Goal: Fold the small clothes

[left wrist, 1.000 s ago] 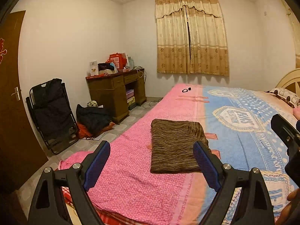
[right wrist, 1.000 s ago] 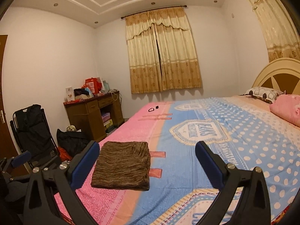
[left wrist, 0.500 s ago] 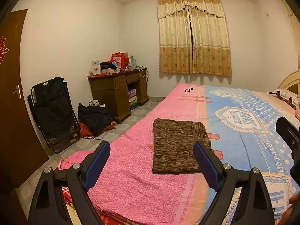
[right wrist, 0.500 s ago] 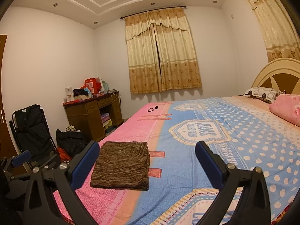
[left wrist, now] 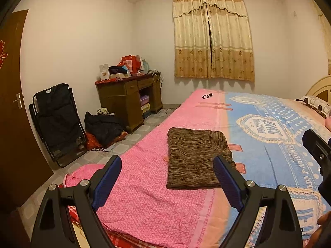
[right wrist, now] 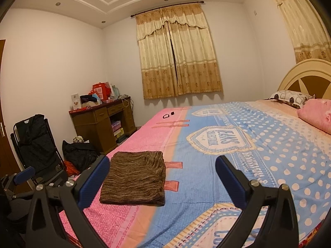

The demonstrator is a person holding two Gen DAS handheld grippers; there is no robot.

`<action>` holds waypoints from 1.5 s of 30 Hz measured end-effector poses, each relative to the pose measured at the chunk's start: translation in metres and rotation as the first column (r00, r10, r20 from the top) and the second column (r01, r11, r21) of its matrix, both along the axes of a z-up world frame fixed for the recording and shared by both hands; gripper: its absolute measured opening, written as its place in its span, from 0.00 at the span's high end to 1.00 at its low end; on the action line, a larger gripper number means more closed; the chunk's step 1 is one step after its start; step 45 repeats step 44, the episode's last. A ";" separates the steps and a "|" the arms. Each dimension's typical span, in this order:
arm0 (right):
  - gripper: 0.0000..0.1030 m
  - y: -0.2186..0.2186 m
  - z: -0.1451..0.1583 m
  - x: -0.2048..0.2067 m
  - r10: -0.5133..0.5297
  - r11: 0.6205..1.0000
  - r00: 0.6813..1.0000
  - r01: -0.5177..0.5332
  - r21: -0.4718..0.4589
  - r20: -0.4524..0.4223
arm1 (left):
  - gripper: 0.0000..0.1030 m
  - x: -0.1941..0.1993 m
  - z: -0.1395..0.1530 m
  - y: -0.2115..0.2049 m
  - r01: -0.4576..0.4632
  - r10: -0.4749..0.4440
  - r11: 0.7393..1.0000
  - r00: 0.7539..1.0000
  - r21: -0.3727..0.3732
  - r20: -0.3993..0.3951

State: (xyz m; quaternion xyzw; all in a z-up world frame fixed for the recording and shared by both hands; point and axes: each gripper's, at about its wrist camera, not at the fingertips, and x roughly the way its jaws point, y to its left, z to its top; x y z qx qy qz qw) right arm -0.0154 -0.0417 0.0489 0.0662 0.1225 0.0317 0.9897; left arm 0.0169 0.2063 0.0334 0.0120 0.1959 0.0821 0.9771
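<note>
A brown striped knit garment (left wrist: 195, 157) lies folded into a flat rectangle on the pink part of the bed cover (left wrist: 149, 190). It also shows in the right wrist view (right wrist: 134, 177). My left gripper (left wrist: 166, 177) is open and empty, held above the bed's near edge, short of the garment. My right gripper (right wrist: 162, 180) is open and empty, above the bed to the right of the garment. The left gripper's blue pad (right wrist: 24, 174) shows at the right view's left edge, and the right gripper's finger (left wrist: 316, 146) shows at the left view's right edge.
The blue dotted bed cover (right wrist: 258, 150) stretches right to the pillows (right wrist: 314, 111) and headboard (right wrist: 306, 74). Small black items (right wrist: 168, 114) lie at the bed's far end. A wooden desk (left wrist: 128, 97), a folding chair (left wrist: 58, 122) and a dark bundle (left wrist: 103, 127) stand on the floor at left.
Both grippers stay open and empty. The views have shifted only slightly; the folded garment has not moved.
</note>
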 end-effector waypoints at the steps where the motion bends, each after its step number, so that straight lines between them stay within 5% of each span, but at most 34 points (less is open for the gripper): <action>1: 0.00 0.000 0.000 0.000 0.000 1.000 1.000 0.000 0.000 0.001 | 0.12 0.000 0.000 0.000 0.000 0.000 1.000 1.000 0.001 0.000; 28: 0.00 -0.002 -0.001 0.001 0.003 1.000 1.000 -0.003 0.001 -0.004 | 0.12 0.002 -0.004 -0.002 0.012 -0.012 1.000 1.000 -0.007 -0.013; 37: 0.00 -0.001 -0.006 0.000 0.003 1.000 1.000 -0.003 -0.001 -0.016 | 0.12 0.011 -0.012 0.007 0.074 -0.080 0.992 0.995 -0.105 -0.057; 45: 0.00 -0.002 -0.010 0.000 -0.002 1.000 1.000 0.002 0.002 -0.018 | 0.12 0.009 -0.012 0.007 0.050 -0.054 0.996 0.997 -0.077 -0.047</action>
